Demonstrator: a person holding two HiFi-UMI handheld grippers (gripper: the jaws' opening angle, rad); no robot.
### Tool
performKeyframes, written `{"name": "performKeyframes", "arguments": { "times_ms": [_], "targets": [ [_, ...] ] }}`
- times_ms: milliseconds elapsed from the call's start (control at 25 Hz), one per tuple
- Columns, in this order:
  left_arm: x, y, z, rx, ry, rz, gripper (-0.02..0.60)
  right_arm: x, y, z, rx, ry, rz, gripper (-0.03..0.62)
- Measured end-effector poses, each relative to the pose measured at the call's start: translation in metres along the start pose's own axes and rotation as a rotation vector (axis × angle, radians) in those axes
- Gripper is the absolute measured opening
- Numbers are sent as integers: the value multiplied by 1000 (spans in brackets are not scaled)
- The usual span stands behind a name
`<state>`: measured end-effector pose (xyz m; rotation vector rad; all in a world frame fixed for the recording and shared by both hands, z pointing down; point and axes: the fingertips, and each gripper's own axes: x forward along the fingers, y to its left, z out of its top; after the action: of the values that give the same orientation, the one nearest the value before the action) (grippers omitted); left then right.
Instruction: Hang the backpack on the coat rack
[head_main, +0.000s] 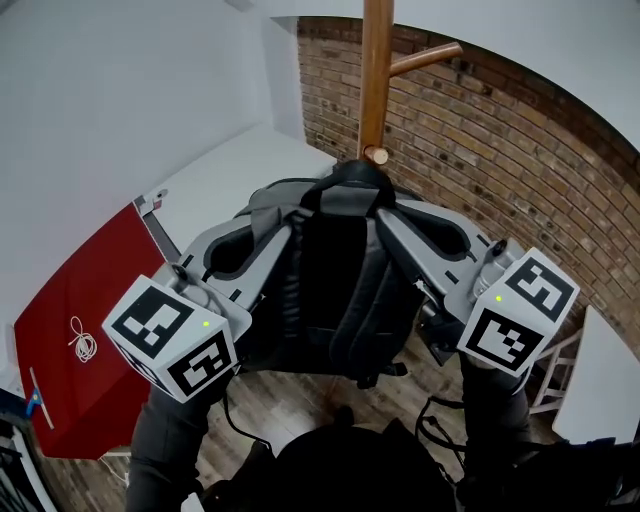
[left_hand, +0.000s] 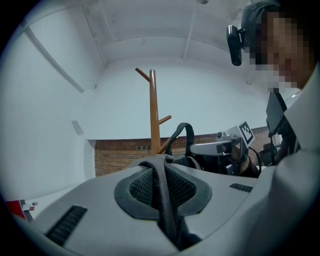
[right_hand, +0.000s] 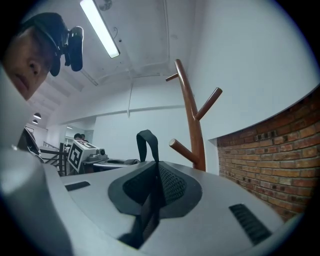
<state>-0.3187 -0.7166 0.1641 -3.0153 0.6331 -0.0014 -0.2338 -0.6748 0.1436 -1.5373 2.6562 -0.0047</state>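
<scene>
A dark grey backpack hangs between my two grippers, back panel toward me, just in front of the wooden coat rack. Its top handle sits right below a low peg. My left gripper is shut on the left shoulder strap. My right gripper is shut on the right shoulder strap. In the left gripper view the handle loop stands upright beside the rack pole. In the right gripper view the handle stands just left of a peg.
A brick wall curves behind the rack. A red panel with a white cord lies at the left, and a white surface sits beyond it. A white frame stands at the right on the wooden floor.
</scene>
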Motion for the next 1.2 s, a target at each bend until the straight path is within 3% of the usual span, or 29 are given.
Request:
{"name": "performKeyframes", "arguments": {
  "times_ms": [400,640,920,1200],
  "targets": [
    [36,10,21,-37,55,-179,46,4,-33,24,21,28,-90,18],
    [61,16,14,-85,108,-237,46,9,-60,18,74,82,-77,18],
    [83,27,-7,-142,151,-256,46,20,-83,0,125,131,-69,18],
    [89,30,-12,-157,134,-258,46,24,-89,-3,125,111,-54,18]
  ]
}}
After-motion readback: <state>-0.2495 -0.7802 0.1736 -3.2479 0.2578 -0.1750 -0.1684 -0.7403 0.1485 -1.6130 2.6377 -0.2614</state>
